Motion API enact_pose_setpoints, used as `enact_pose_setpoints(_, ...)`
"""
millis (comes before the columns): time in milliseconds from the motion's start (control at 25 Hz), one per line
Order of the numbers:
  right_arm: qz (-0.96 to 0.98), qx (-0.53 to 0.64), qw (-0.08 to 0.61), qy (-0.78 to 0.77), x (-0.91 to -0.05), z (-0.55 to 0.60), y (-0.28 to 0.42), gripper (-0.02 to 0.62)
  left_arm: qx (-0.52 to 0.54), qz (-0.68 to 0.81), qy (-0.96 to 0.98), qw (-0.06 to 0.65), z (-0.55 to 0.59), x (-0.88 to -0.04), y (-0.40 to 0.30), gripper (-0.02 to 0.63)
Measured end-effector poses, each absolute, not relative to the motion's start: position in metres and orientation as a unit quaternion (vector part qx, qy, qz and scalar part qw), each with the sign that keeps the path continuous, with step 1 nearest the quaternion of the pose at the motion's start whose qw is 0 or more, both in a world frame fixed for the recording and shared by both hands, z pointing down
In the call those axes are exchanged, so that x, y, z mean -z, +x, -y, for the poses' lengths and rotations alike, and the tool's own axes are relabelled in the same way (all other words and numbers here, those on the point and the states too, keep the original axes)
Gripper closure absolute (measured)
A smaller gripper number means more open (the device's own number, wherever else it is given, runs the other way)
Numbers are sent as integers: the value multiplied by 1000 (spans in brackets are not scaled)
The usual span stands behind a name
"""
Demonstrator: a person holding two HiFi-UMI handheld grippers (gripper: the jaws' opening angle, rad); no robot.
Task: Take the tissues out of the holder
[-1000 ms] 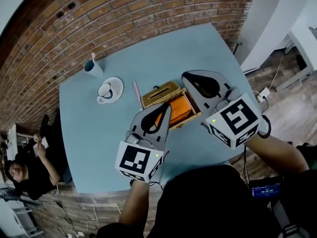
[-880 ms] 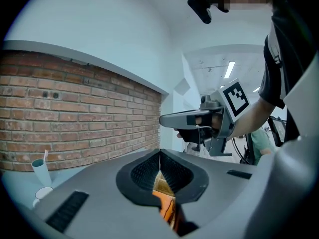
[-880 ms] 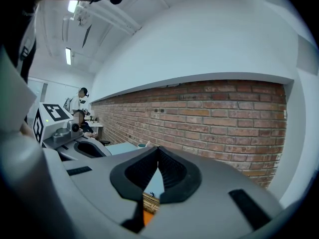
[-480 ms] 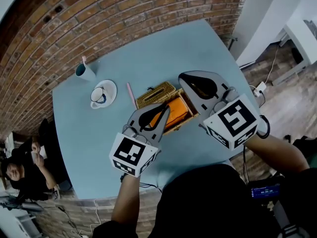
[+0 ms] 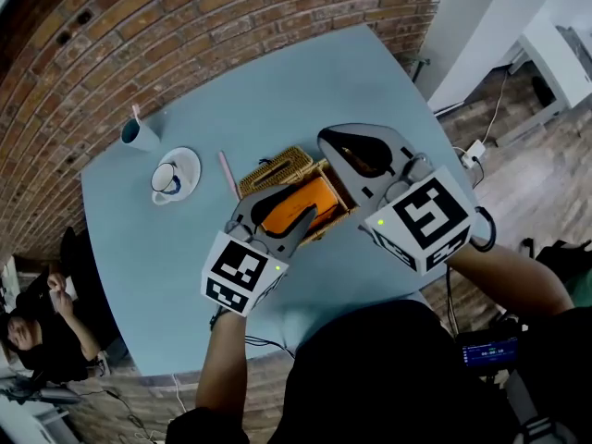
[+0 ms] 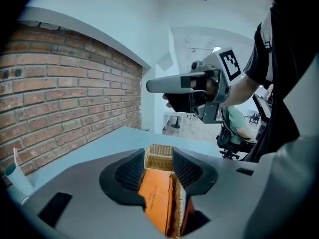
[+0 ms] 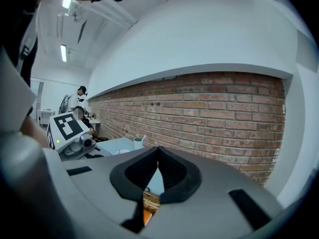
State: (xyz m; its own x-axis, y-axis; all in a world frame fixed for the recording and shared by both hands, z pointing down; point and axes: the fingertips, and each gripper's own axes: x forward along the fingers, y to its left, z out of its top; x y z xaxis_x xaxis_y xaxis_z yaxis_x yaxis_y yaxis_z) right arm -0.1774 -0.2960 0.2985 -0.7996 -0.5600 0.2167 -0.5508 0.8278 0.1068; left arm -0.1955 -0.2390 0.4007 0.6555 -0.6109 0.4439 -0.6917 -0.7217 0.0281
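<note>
A wicker holder (image 5: 277,167) stands mid-table with its lid flipped open, and an orange tissue pack (image 5: 298,199) lies inside it. My left gripper (image 5: 294,213) hovers over the holder's near end. Its jaws have just been opening and now straddle the orange pack (image 6: 155,190) without pressing on it; the wicker holder (image 6: 160,157) shows beyond the gripper (image 6: 158,156). My right gripper (image 5: 331,142) hangs above the holder's right side, jaws shut on nothing, and the right gripper (image 7: 158,149) looks toward the brick wall. Only a sliver of the wicker (image 7: 149,199) shows under it.
On the light blue table (image 5: 305,91), left of the holder, are a white cup on a saucer (image 5: 170,176), a teal cup with a straw (image 5: 137,133) and a pink stick (image 5: 228,174). A brick wall runs behind. A person (image 5: 37,326) sits beyond the table's left edge.
My left gripper has dropped toward the holder and tipped downward, and its shut jaws have parted around the orange pack. The right gripper has barely shifted.
</note>
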Motion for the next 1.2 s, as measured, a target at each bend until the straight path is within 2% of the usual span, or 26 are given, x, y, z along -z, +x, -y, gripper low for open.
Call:
enact_pose_setpoints(240, 946, 12, 125, 300, -303, 301, -174, 592, -246, 336, 904, 100, 245, -425, -196, 330)
enact_pose_setpoints(400, 947, 12, 129, 295, -308, 304, -173, 592, -301, 315, 895, 96, 245, -448, -193, 289)
enact_pose_setpoints(560, 946, 4, 132, 298, -313, 309, -173, 592, -347, 285, 885, 121, 242, -479, -190, 235)
enact_pose_setpoints(840, 944, -8, 135, 302, -321, 319, -174, 592, -420, 247, 864, 130, 238, -517, -193, 227)
enact_pose_setpoints(1200, 942, -22, 141, 303, -333, 329, -174, 592, -458, 229, 846, 148, 241, -542, -195, 229)
